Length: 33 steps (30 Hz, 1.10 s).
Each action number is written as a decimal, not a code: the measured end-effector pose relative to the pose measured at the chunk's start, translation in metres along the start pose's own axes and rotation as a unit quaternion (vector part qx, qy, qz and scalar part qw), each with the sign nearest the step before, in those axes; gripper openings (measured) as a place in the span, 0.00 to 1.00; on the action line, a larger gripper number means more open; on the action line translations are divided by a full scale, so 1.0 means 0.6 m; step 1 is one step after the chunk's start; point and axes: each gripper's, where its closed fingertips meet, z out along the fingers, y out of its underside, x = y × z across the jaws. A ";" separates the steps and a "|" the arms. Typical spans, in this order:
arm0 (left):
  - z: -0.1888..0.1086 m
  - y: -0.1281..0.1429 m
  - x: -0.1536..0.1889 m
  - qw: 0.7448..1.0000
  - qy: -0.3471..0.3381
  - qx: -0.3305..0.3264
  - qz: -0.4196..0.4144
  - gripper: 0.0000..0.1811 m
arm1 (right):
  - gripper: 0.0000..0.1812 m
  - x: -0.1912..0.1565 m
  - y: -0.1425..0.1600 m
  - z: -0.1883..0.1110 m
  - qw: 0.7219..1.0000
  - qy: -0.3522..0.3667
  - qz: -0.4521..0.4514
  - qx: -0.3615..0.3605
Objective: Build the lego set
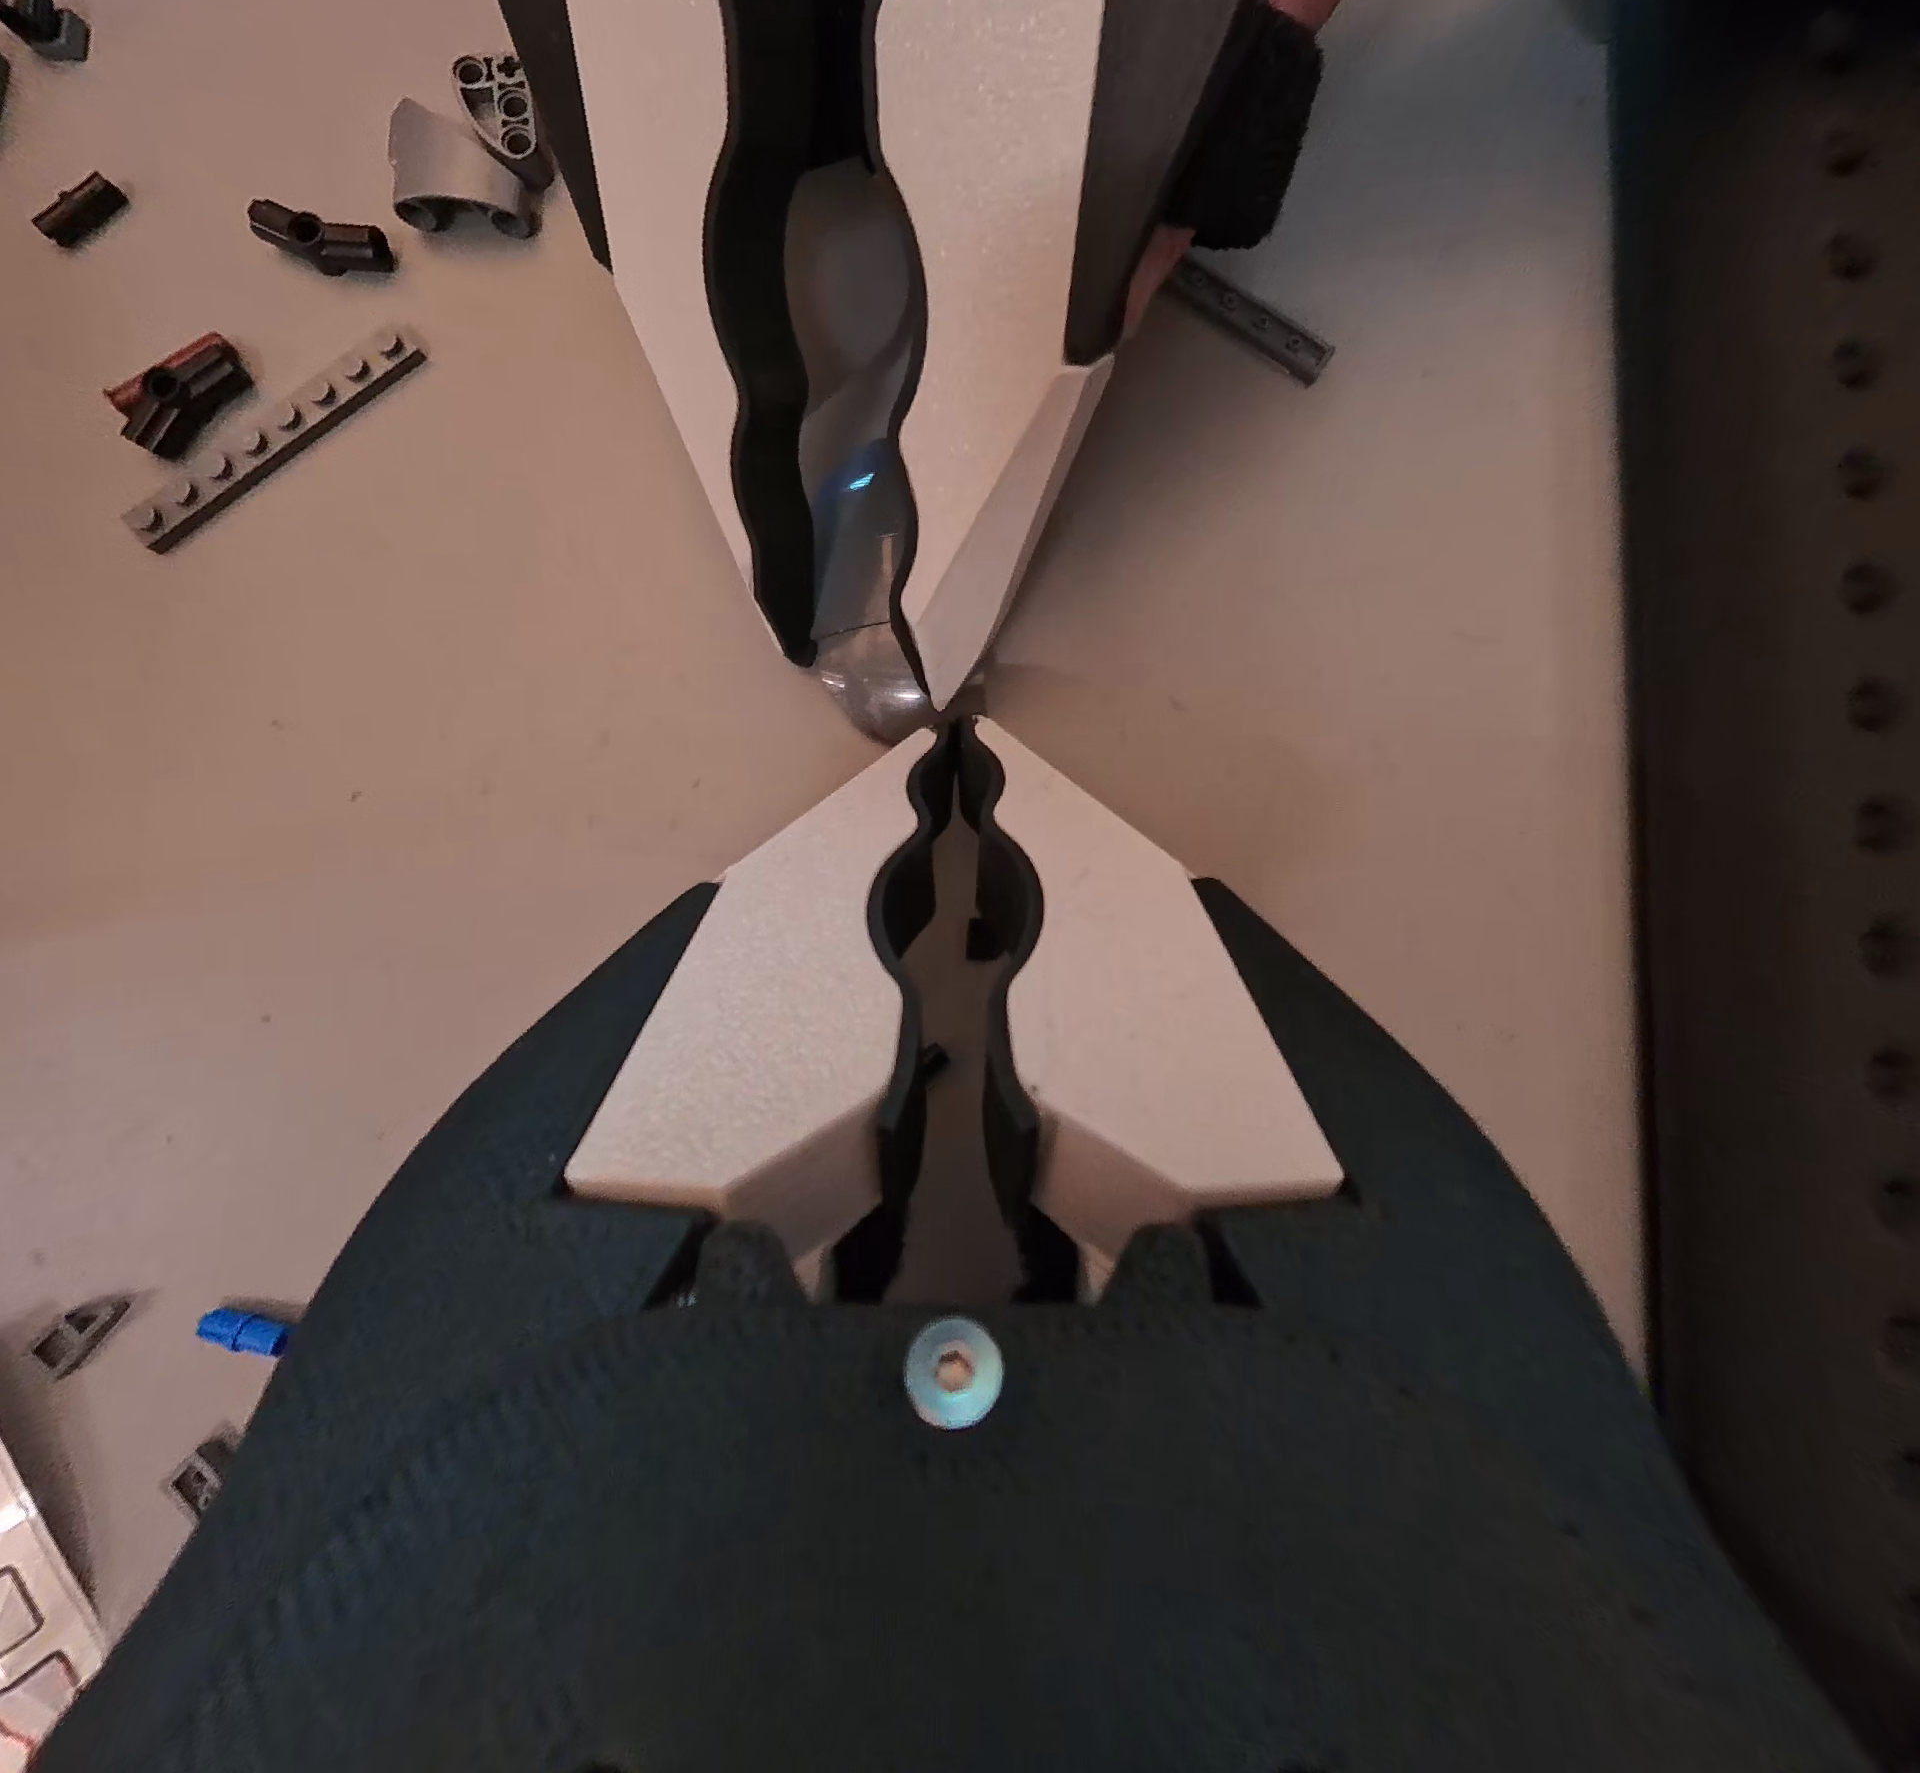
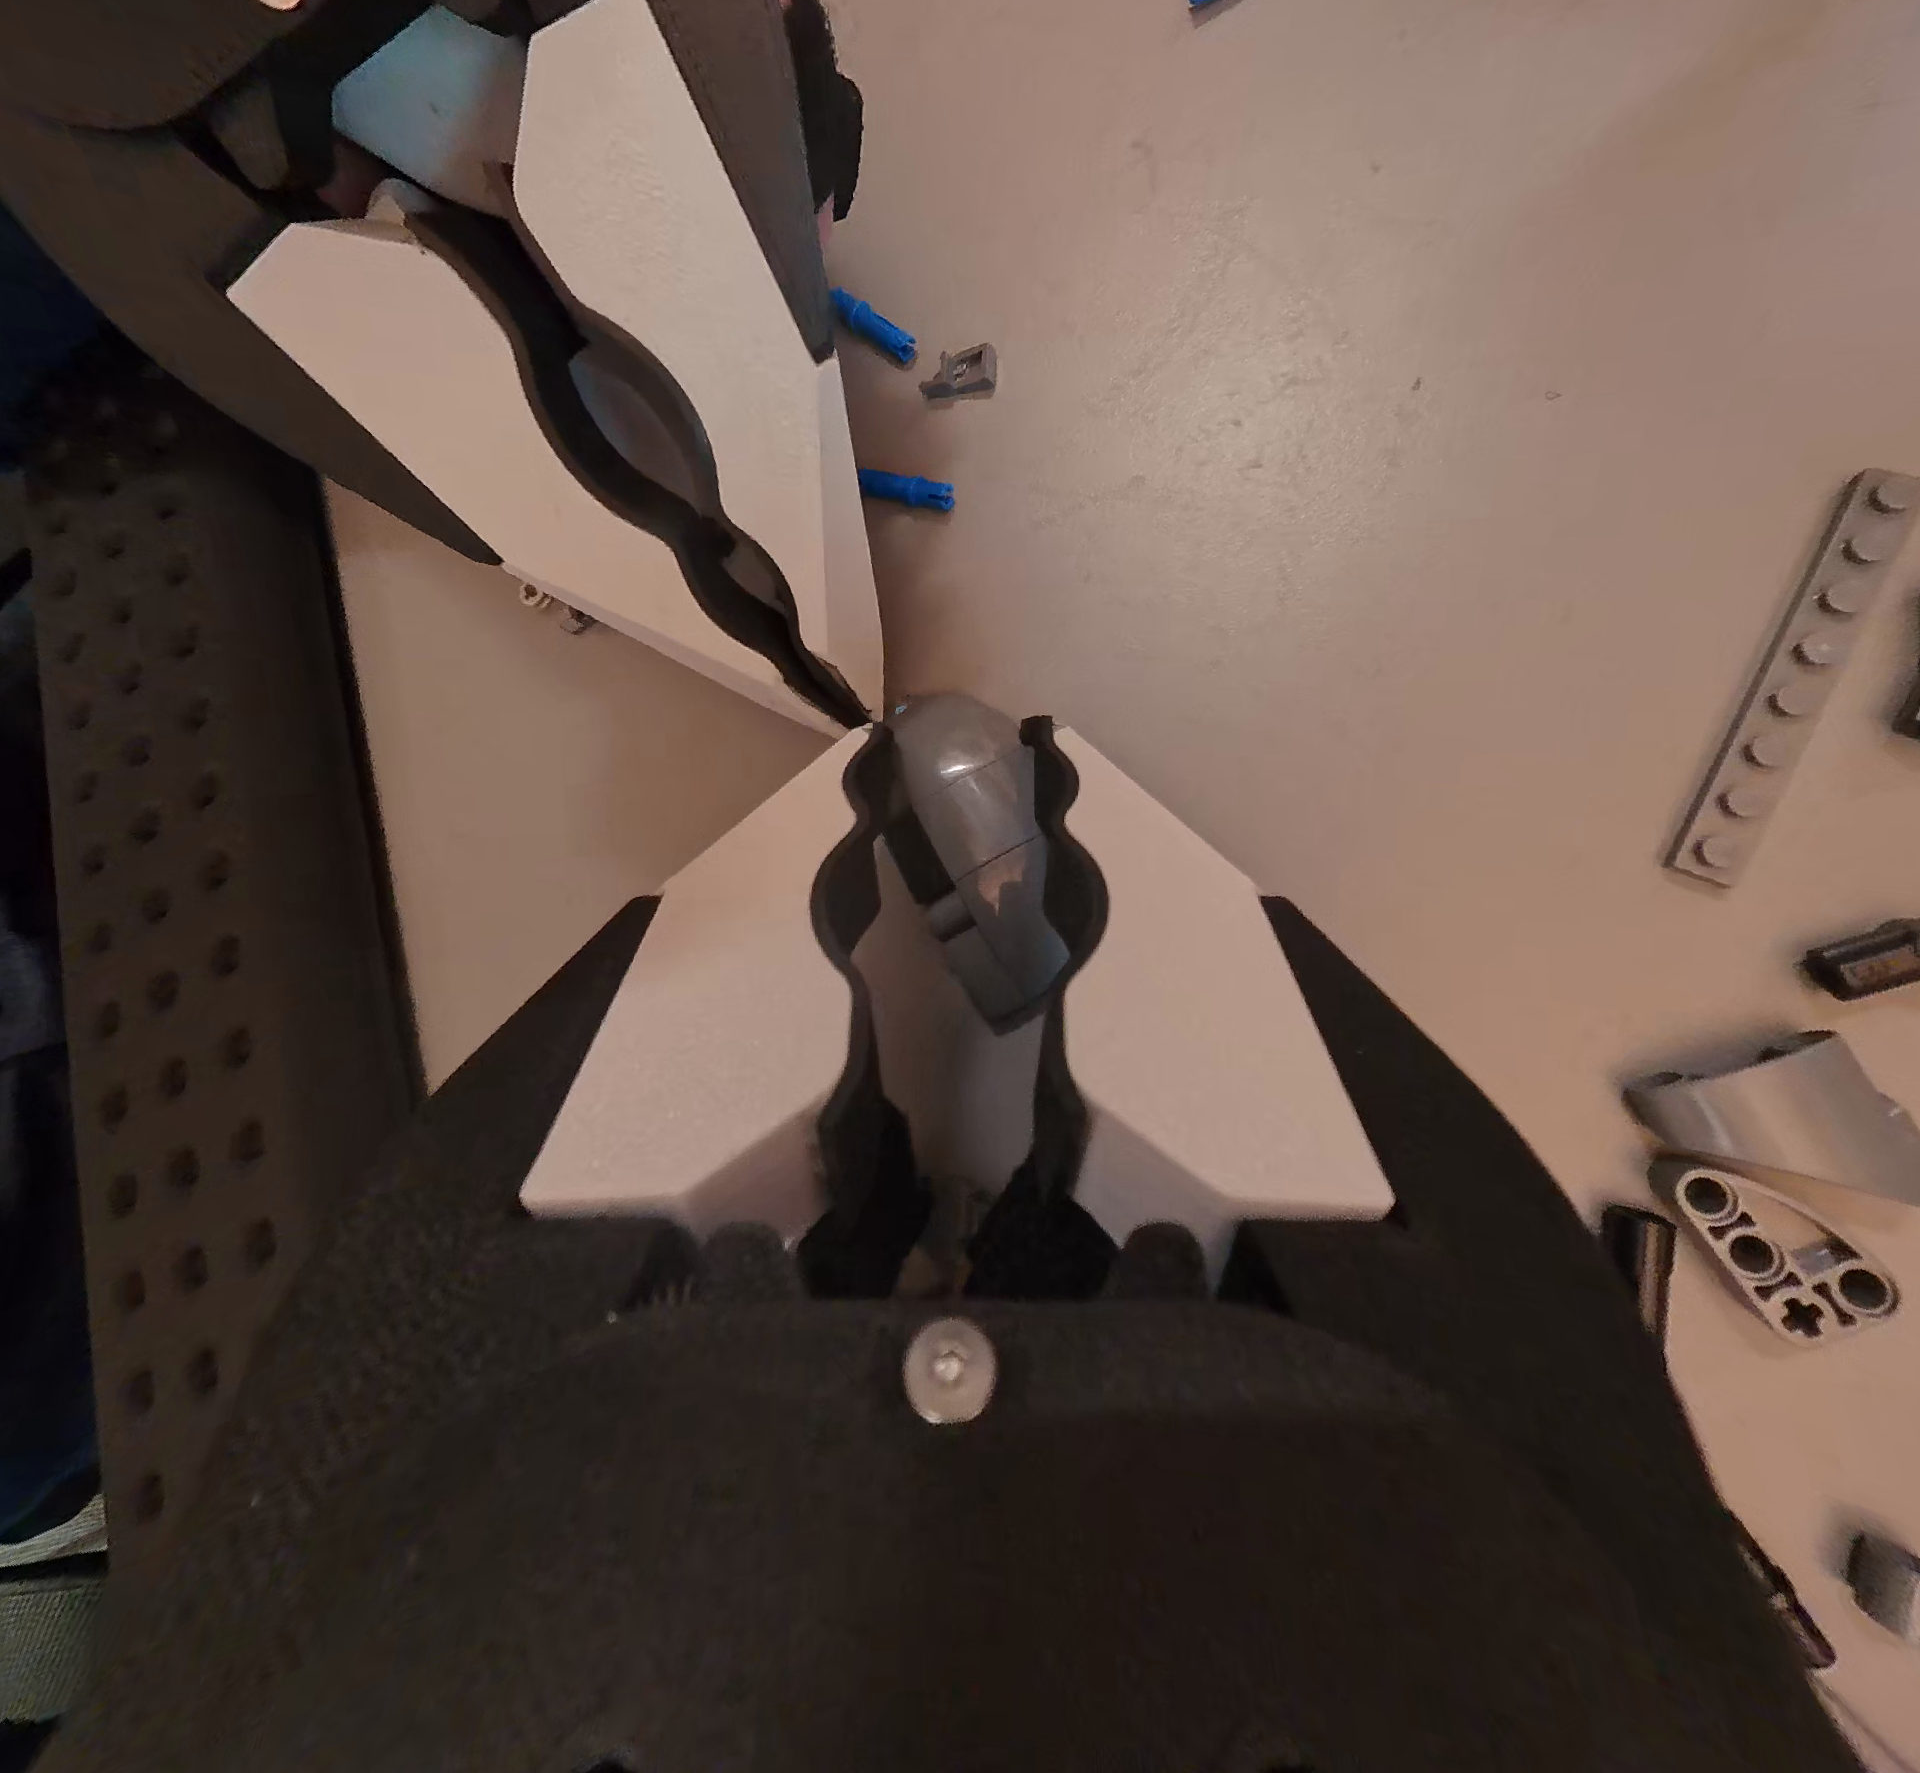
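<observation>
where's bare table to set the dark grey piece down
Bare table opens between the blue pins beside the left gripper and the long grey studded plate. The right gripper holds the dark grey rounded piece just beside it. It is crowded around the curved grey panel and holed beam.

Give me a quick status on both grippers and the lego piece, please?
Right gripper shut on dark grey rounded lego piece. Left gripper shut, tips meeting the piece's nose, nothing visibly held. Loose parts on table, none in the way.
</observation>
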 end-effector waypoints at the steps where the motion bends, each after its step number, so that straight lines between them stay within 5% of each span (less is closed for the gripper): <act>1: 0.000 0.000 0.000 1.000 -0.003 -0.002 0.003 0.00 | 0.14 0.000 0.000 0.000 1.000 0.000 0.000 0.000; 33: 0.006 -0.002 0.003 0.998 -0.035 -0.041 0.032 0.00 | 0.14 -0.004 0.013 -0.009 0.998 0.019 -0.037 -0.036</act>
